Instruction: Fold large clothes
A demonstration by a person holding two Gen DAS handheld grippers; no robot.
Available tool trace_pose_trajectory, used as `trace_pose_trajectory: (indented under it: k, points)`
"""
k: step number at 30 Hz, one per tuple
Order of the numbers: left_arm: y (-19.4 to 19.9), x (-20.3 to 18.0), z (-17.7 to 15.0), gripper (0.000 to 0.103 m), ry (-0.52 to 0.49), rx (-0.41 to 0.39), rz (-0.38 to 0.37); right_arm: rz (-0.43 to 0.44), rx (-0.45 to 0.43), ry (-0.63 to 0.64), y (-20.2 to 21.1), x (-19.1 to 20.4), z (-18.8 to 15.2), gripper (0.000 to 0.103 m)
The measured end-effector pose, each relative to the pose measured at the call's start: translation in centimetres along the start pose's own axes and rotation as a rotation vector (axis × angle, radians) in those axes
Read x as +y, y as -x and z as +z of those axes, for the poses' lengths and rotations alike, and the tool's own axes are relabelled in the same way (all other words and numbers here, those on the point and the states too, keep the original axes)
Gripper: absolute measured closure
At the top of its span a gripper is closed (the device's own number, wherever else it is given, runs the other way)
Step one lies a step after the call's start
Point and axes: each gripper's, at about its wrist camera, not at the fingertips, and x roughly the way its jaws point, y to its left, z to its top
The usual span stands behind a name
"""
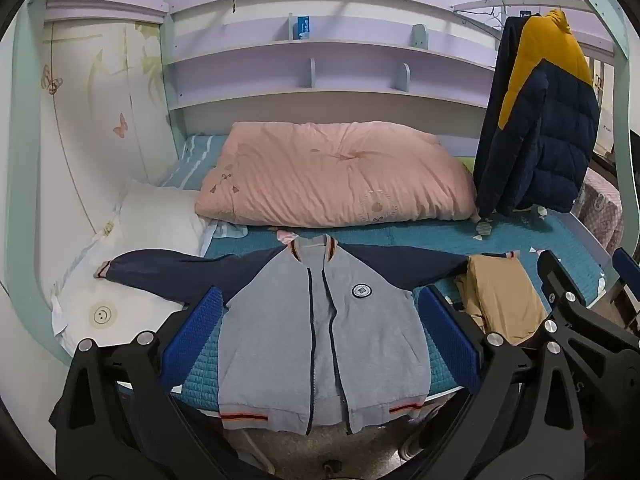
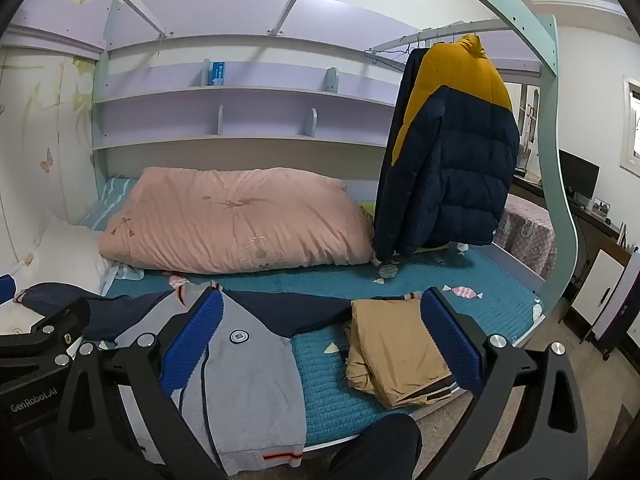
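1. The left gripper (image 1: 320, 336) is hovering with its jaws spread wide and nothing pinched; the grey jacket (image 1: 324, 332) is lying flat between the blue pads, front up, zip running down the middle of the gap.
2. The jacket is spread with both navy sleeves stretched out sideways past each jaw, hem hanging over the near edge of the bed (image 1: 540, 240). I'm reading that as laid out ready for a first fold, not yet begun.
3. The right gripper (image 2: 322, 344) is also gaping open and empty; its left pad is sitting over the jacket's chest badge, while the tan folded garment (image 2: 394, 356) is lying just inside its right pad.
4. That tan piece is probably finished work, parked aside.
5. Beyond both jaws, the pink quilt (image 1: 336, 176) and a hanging puffer coat (image 2: 452, 148) are filling the far side.
6. The left view is giving the whole jacket, both cuffs included; the right view is cropping it but showing the room beyond the bed.
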Motion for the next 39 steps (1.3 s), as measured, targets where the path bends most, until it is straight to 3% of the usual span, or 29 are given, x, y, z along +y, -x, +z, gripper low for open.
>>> trace_pose_trajectory:
  k: [22, 39]
  points:
    - [0.8, -1.6, 1.0, 0.005, 0.004, -0.006, -0.008, -0.005, 0.009, -0.001, 0.3, 0.0, -0.1, 0.007]
    - [0.8, -0.7, 0.4, 0.005, 0.009, -0.002, -0.021, -0.006, 0.011, 0.002, 0.5, 0.2, -0.2, 0.007]
